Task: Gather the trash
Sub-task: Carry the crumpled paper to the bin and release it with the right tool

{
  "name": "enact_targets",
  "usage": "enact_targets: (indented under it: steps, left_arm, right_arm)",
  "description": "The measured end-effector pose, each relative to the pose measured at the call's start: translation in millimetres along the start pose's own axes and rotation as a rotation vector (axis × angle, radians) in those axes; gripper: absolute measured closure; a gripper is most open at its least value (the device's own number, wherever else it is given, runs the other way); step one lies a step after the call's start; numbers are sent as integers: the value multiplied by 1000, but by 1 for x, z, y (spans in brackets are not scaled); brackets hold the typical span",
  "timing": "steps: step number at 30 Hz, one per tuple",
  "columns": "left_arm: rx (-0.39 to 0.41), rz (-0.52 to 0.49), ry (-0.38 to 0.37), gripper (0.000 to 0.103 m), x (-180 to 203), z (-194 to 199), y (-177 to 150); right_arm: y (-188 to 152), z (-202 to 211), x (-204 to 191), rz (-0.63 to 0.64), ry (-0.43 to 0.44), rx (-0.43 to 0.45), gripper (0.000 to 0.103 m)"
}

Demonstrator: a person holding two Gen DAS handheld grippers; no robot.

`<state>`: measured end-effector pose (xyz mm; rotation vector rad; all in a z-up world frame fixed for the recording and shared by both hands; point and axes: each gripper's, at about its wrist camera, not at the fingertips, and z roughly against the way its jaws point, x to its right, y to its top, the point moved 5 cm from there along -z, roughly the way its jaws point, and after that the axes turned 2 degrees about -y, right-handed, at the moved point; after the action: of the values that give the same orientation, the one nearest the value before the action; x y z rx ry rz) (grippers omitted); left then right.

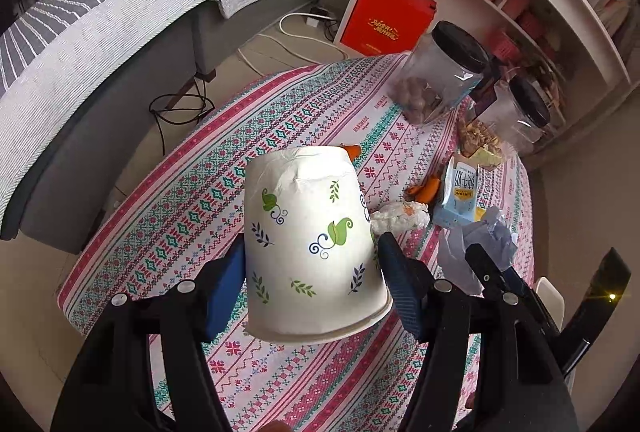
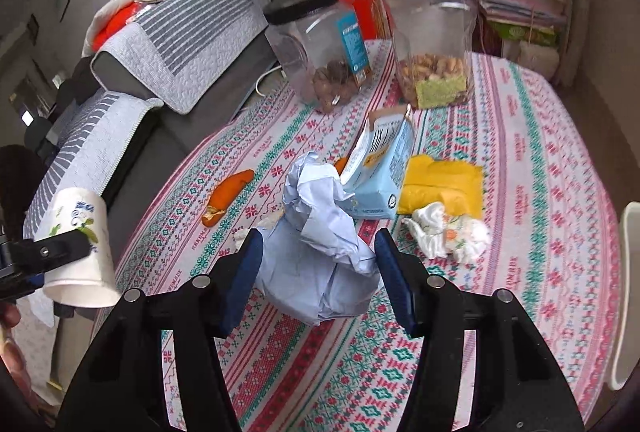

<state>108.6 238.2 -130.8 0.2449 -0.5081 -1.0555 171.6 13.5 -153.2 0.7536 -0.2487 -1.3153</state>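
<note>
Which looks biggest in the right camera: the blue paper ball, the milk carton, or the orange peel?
1. Crumpled blue paper, though it sits nearest the camera, which inflates it.
2. Milk carton, farther back, so the true order of these two is unsure.
3. Orange peel, clearly smallest.

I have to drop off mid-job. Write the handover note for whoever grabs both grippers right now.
Left gripper: shut on the white paper cup with leaf print, held upside down above the table edge.
Right gripper: around the crumpled pale-blue paper wad; pads look close but contact is unclear, and the wad seems to rest on the patterned tablecloth.
Still on the table: light-blue milk carton, yellow flat wrapper, crumpled white printed tissue, orange peels.
The two black-lidded clear jars hold snacks; probably not trash.
No bin is in view.
</note>
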Motion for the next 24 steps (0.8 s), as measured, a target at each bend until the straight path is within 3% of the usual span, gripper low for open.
enact_targets:
  steps: [13, 24]
  left_arm:
    - [77, -87, -43, 39, 51, 6, -11]
    - [118, -215, -76, 39, 110, -1, -35]
  right_arm:
    - [5, 65, 42, 49, -115, 101, 48]
    - [10, 121, 108, -5, -249, 196, 47]
